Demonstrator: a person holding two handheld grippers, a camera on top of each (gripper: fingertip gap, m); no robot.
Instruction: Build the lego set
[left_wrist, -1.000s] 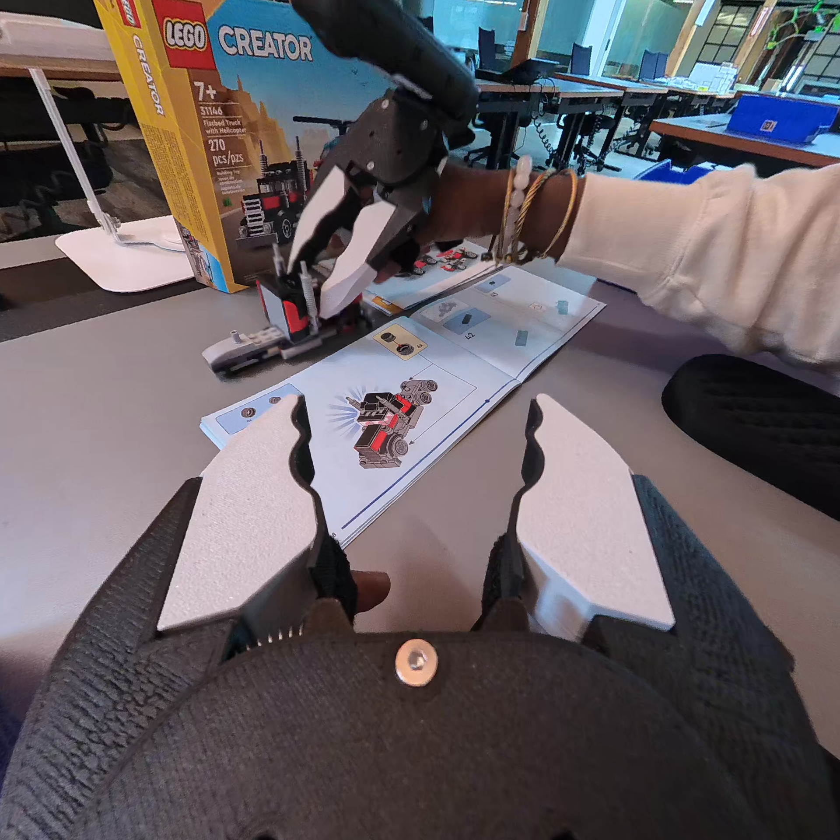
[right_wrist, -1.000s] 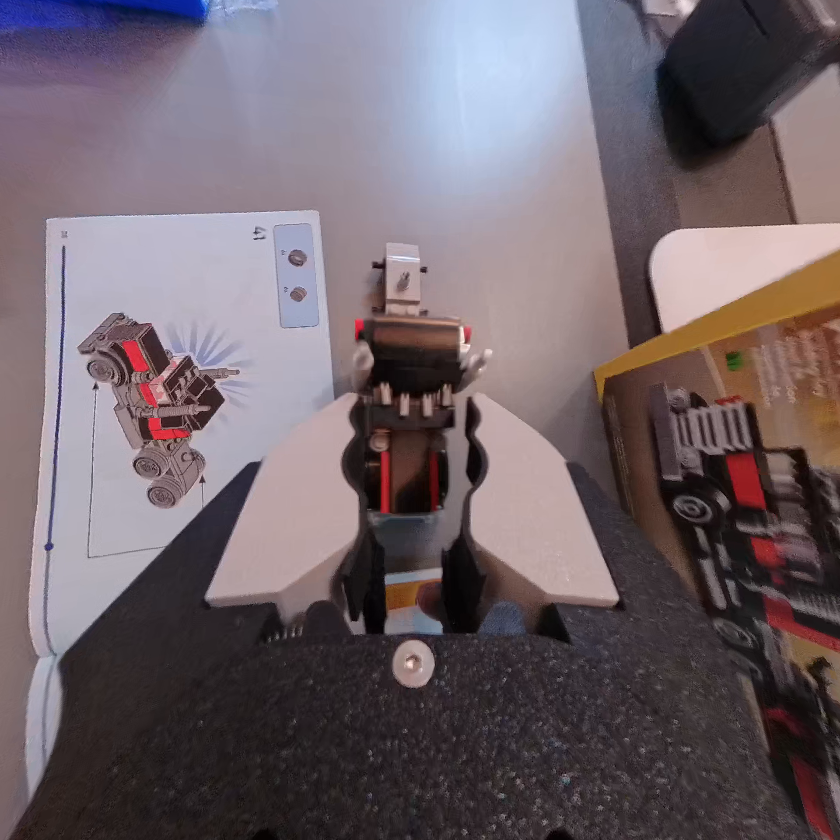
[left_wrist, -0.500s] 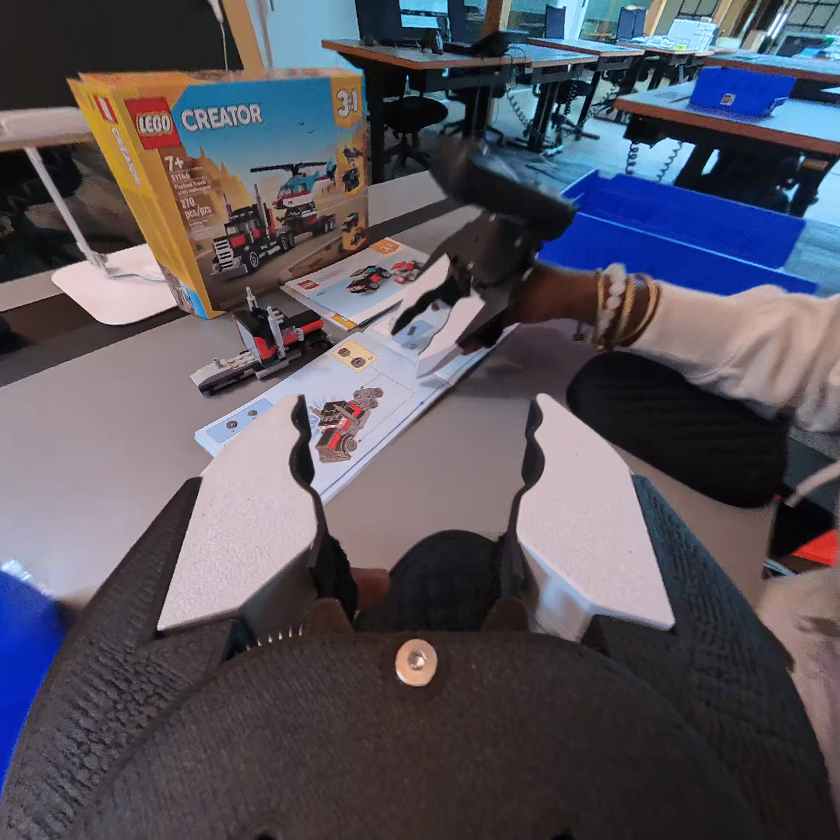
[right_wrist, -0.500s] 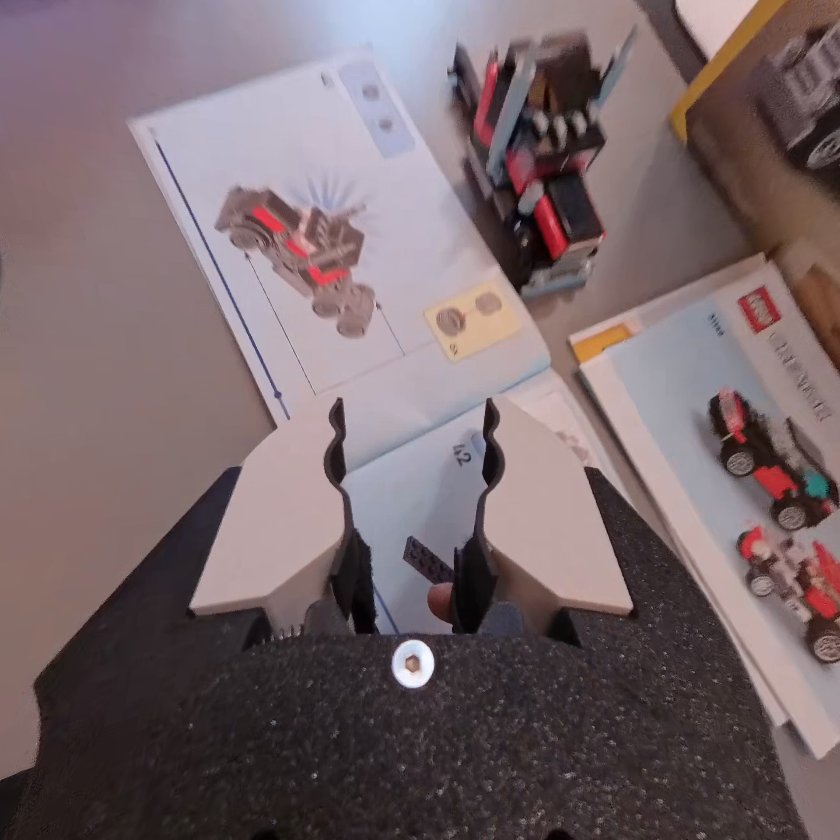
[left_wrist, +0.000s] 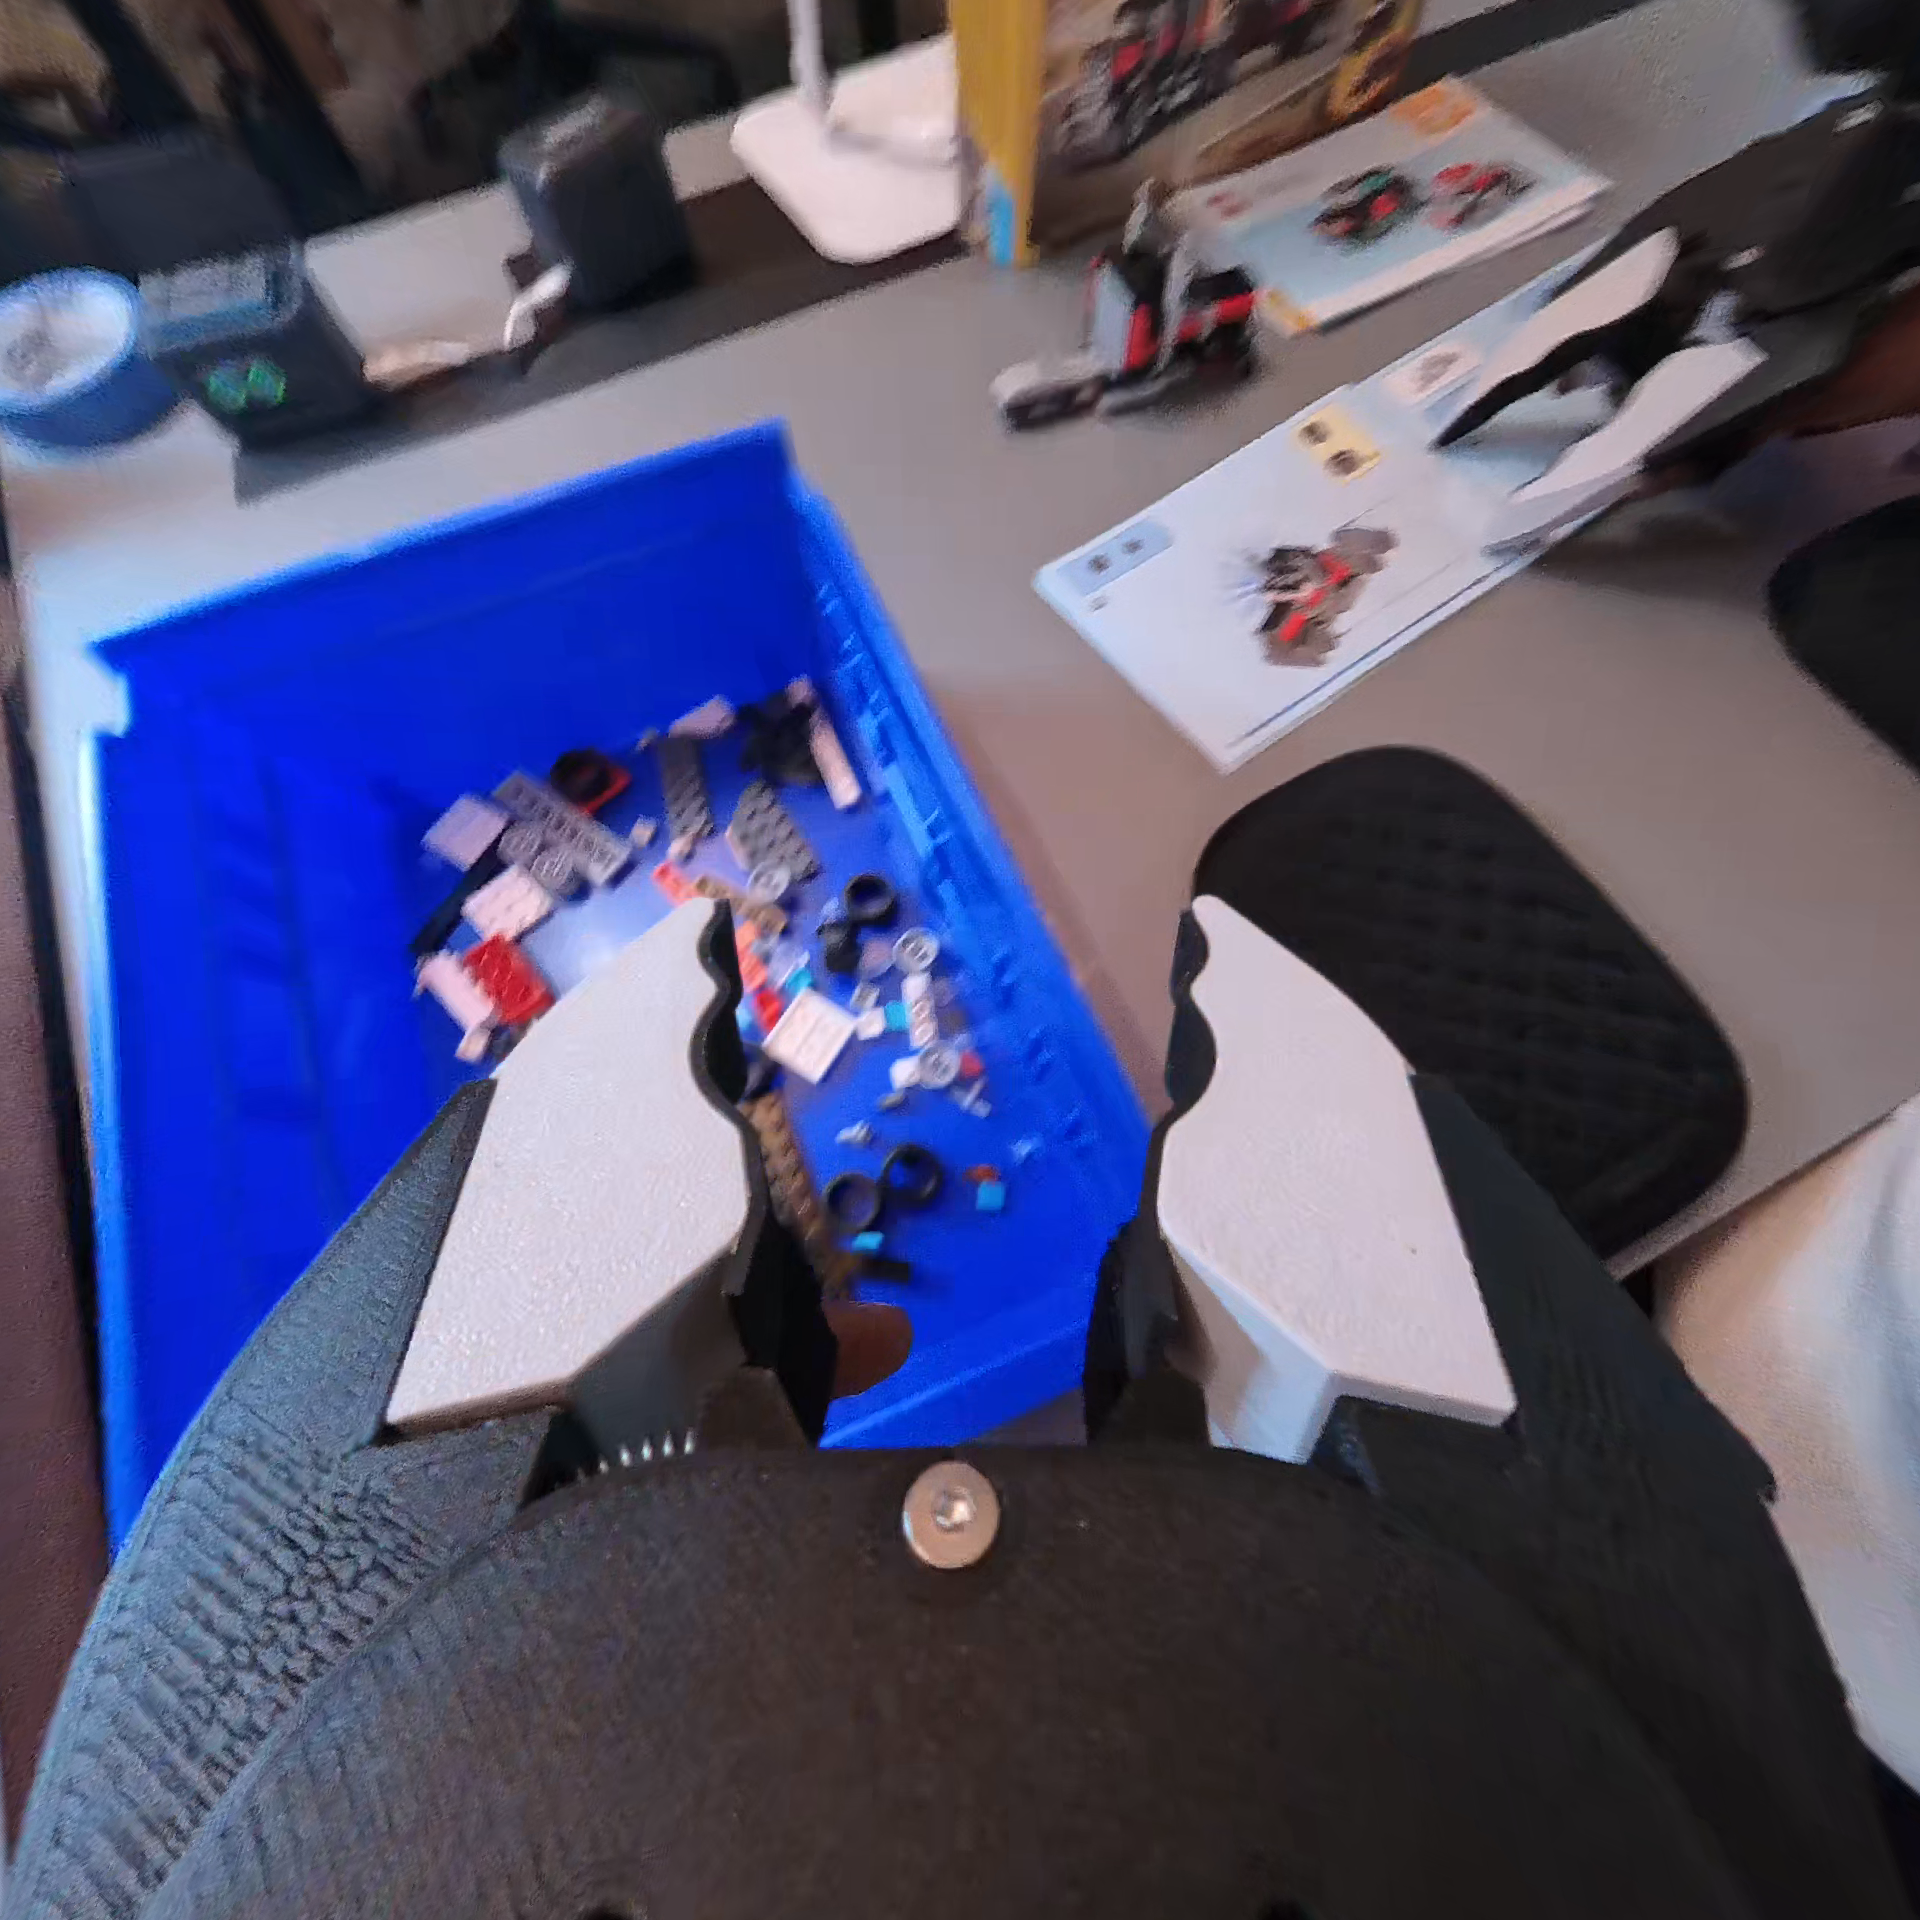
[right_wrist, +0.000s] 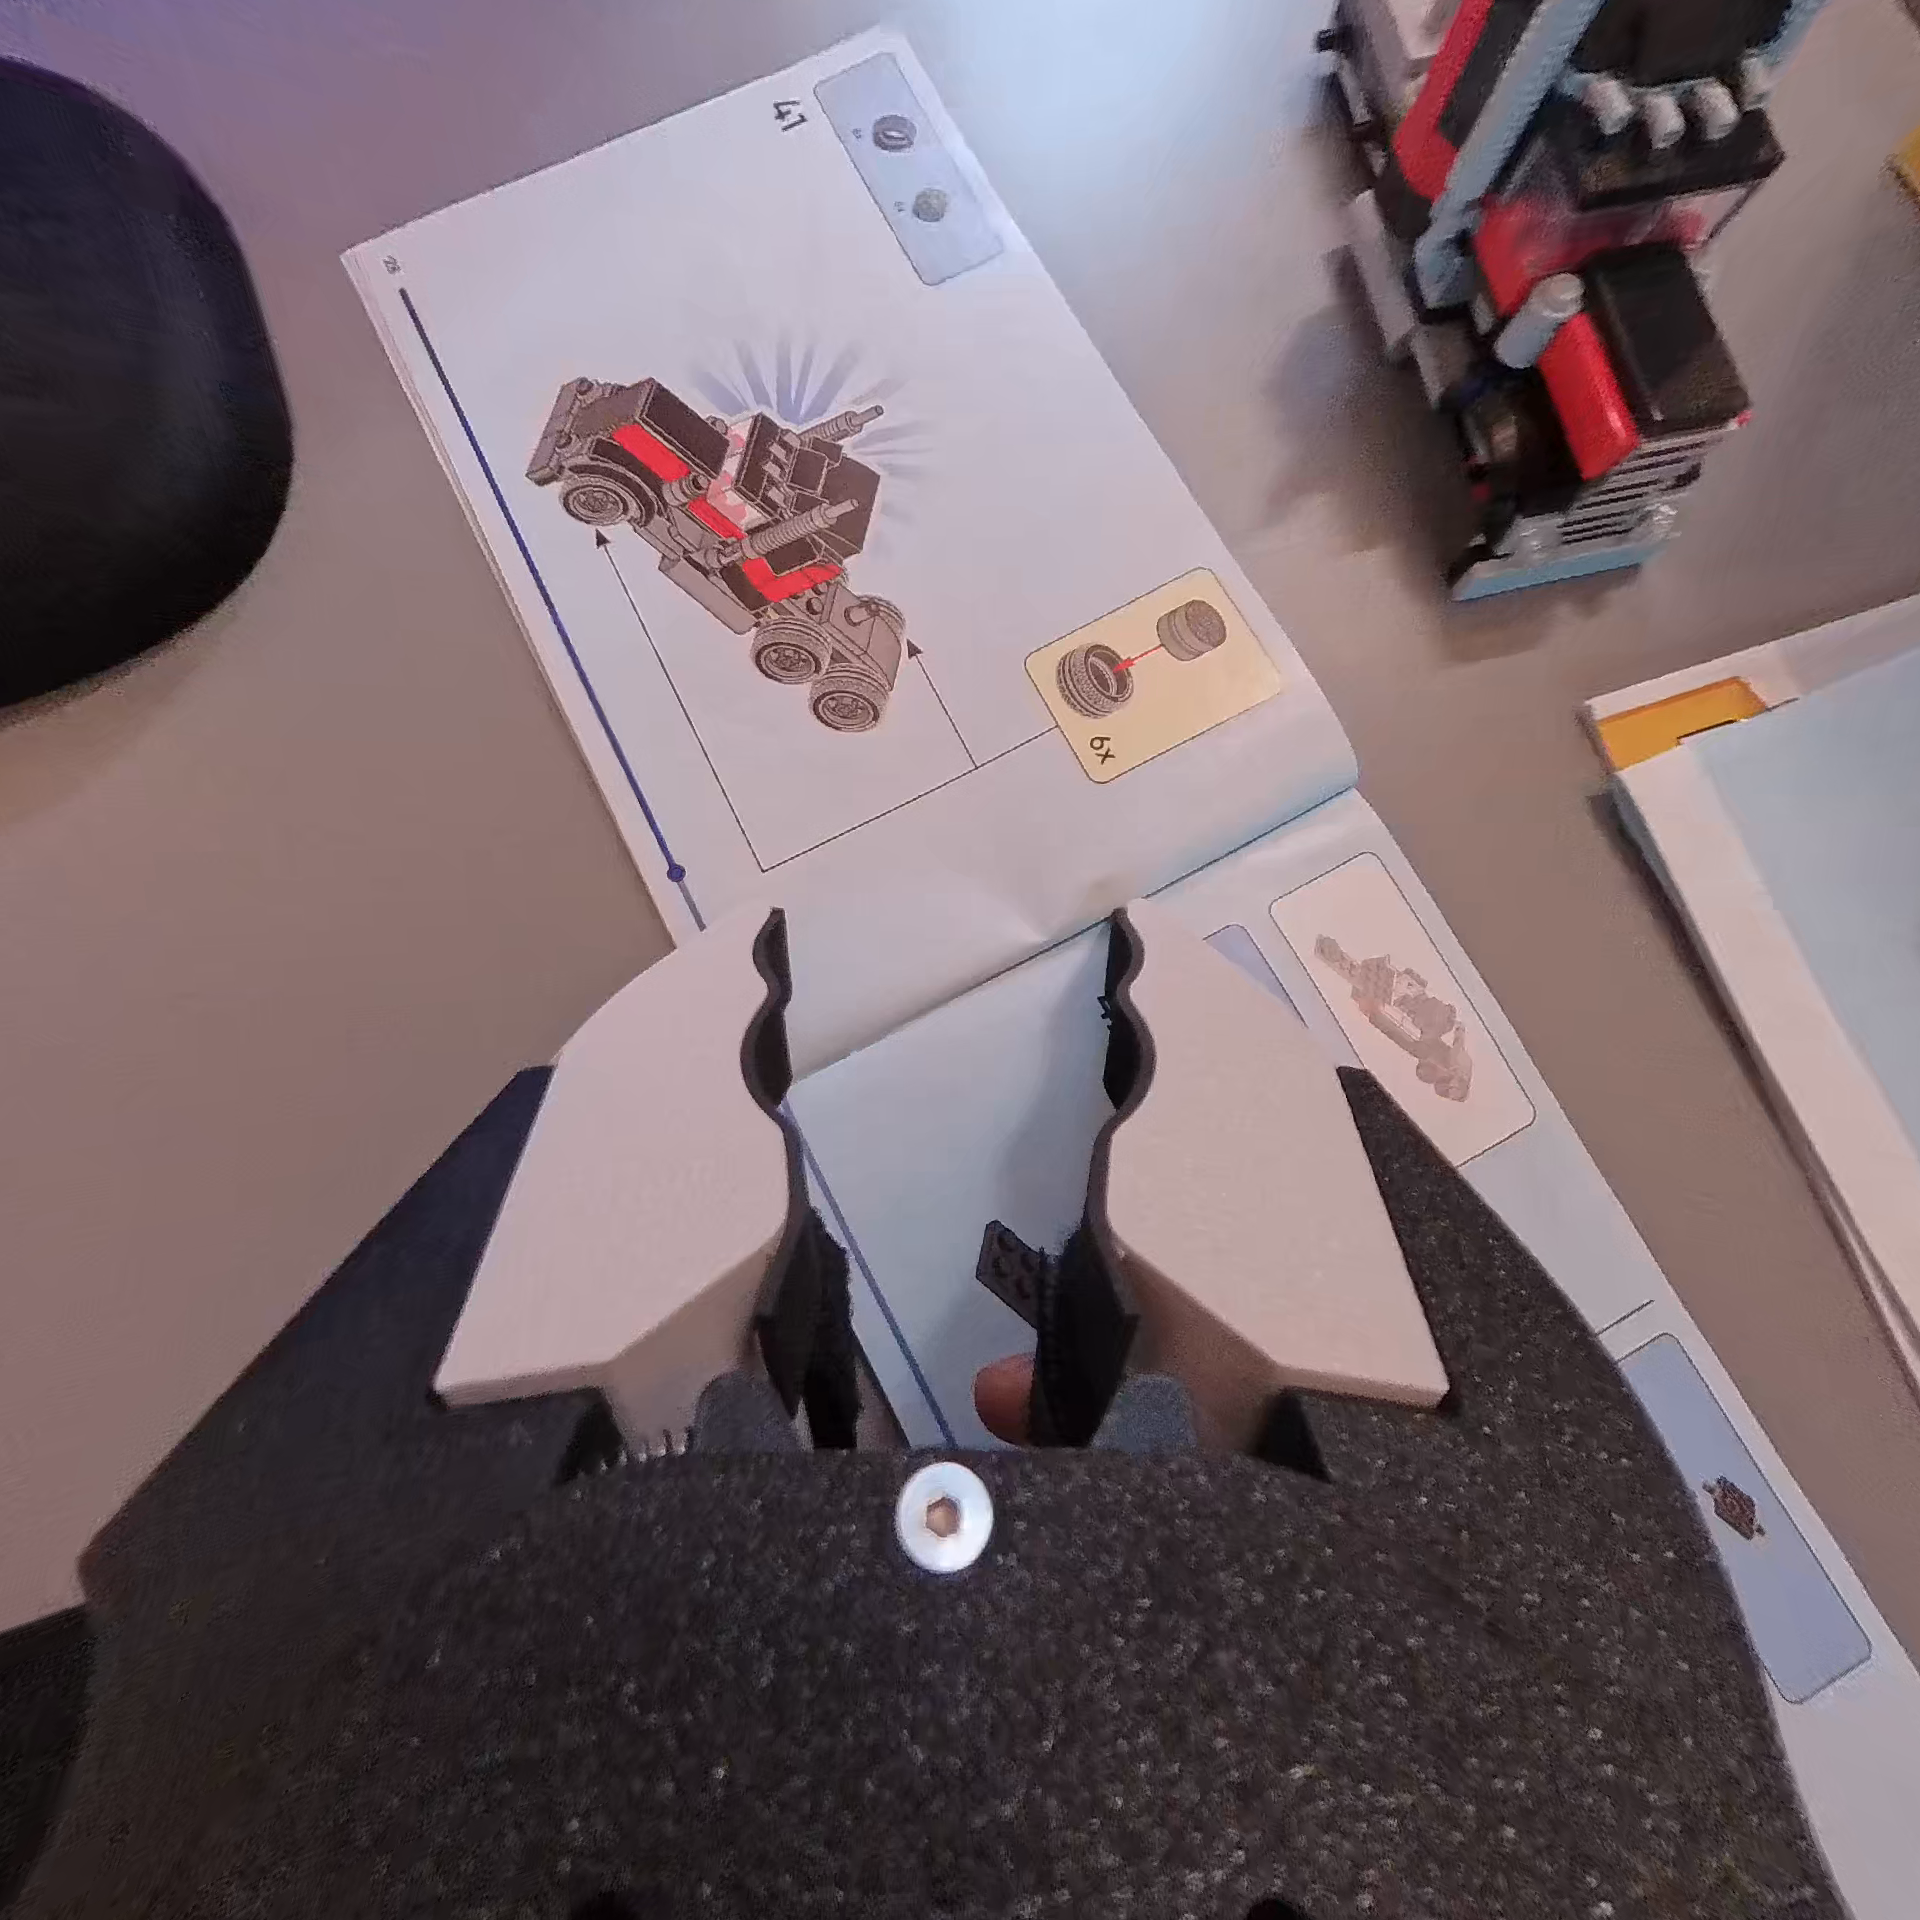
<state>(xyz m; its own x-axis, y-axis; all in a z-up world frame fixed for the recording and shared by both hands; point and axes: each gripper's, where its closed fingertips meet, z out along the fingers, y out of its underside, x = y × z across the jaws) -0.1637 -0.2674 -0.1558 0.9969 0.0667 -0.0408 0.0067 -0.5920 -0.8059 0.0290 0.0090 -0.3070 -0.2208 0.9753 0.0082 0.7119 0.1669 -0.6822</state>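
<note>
Blue bin (left_wrist: 312, 831): on the grey desk (left_wrist: 1039, 582), loose bricks (left_wrist: 727, 935) scattered on its floor.
Left hand-held gripper (left_wrist: 951, 935): fingers wide apart, empty, above the bin's right wall.
Right hand-held gripper (right_wrist: 945, 925): fingers apart, empty, over the open booklet (right_wrist: 883, 468).
Truck (right_wrist: 1558, 312): partly built, red and black, on the desk beside the booklet.
Box (left_wrist: 1174, 83): upright behind the truck.
Black pad (left_wrist: 1475, 966): right of the bin.
</note>
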